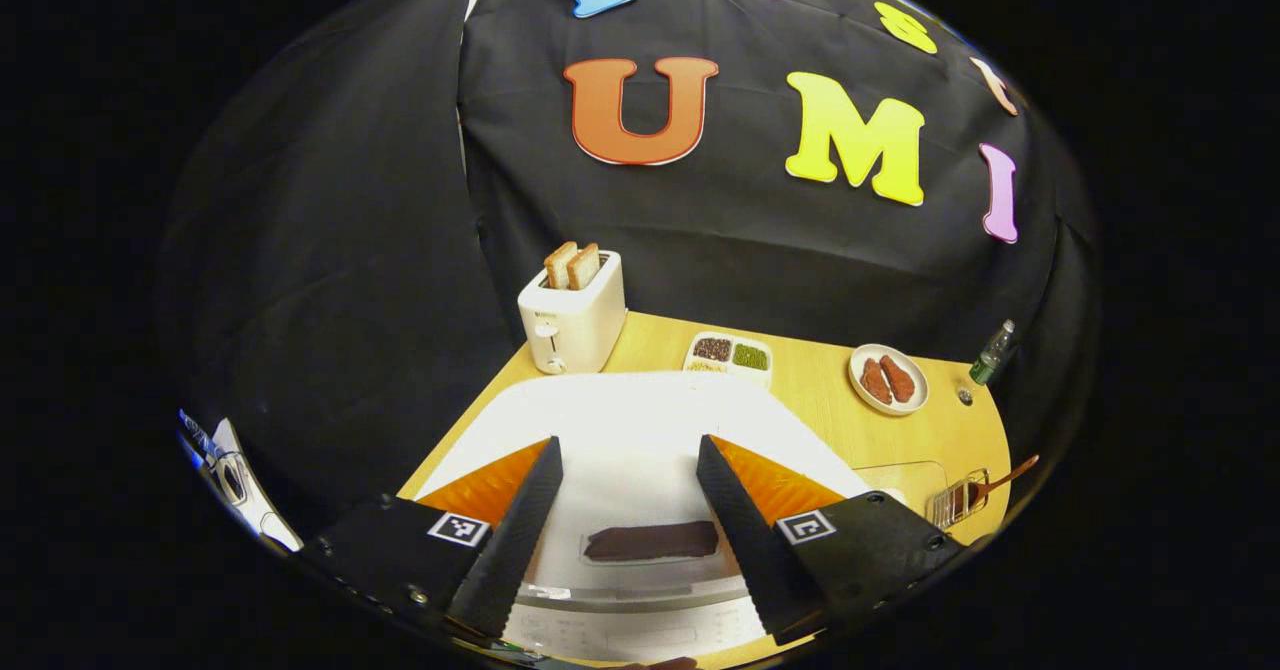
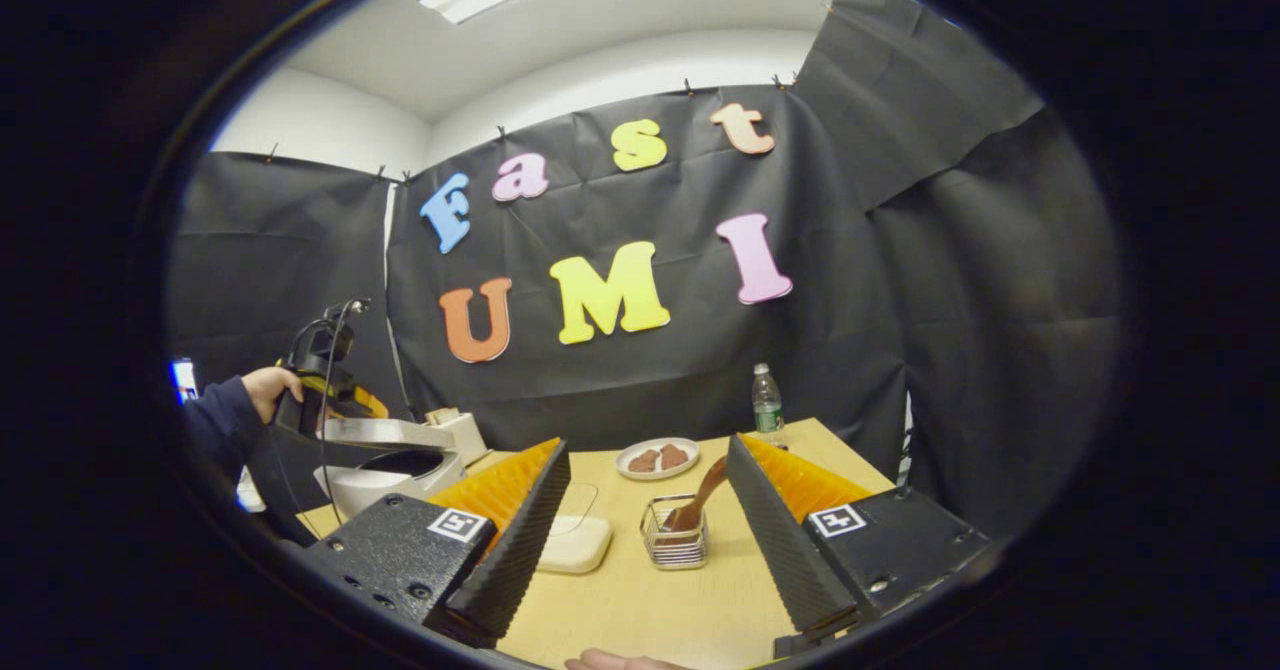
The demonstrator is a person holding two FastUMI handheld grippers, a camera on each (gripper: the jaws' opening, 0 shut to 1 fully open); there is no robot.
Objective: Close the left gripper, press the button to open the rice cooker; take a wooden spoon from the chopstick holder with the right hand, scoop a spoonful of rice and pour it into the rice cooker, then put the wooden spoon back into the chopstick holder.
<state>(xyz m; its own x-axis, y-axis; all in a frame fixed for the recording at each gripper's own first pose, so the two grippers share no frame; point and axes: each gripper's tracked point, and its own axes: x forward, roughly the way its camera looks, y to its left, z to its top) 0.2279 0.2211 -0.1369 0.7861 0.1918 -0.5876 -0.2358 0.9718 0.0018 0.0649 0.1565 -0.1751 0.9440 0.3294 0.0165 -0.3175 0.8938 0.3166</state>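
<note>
1. The right gripper [image 2: 645, 540] has its jaws spread wide with nothing between them, low over the bench [image 2: 640, 610].
2. Straight ahead, framed in that gap, stands the chopstick holder [image 2: 675, 542], a small wire basket near the middle of the bench.
3. The wooden spoon [image 2: 703, 490] stands in it, bowl down, handle leaning up and to the right; its long axis is tilted, not upright. The right gripper is by far the nearer one, so I judge a short forward reach, with the jaws closing across the handle, is what comes next.
4. The left gripper [image 1: 628, 510] also has its jaws spread and empty, held over the white rice cooker [image 1: 640, 420], with a dark strip on the cooker's top showing between them.
5. In the right gripper view the rice cooker [image 2: 390, 475] sits at the far left with its lid raised, a hand [image 2: 268, 388] holding the left gripper above it; the pot's contents are too dark to tell.
6. A divided tray [image 1: 728, 355] of grains lies beyond the cooker, likely the rice source.
7. A plate [image 2: 657, 458] holds two brown pieces; beside the holder lies a pale flat dish [image 2: 575, 542].
</note>
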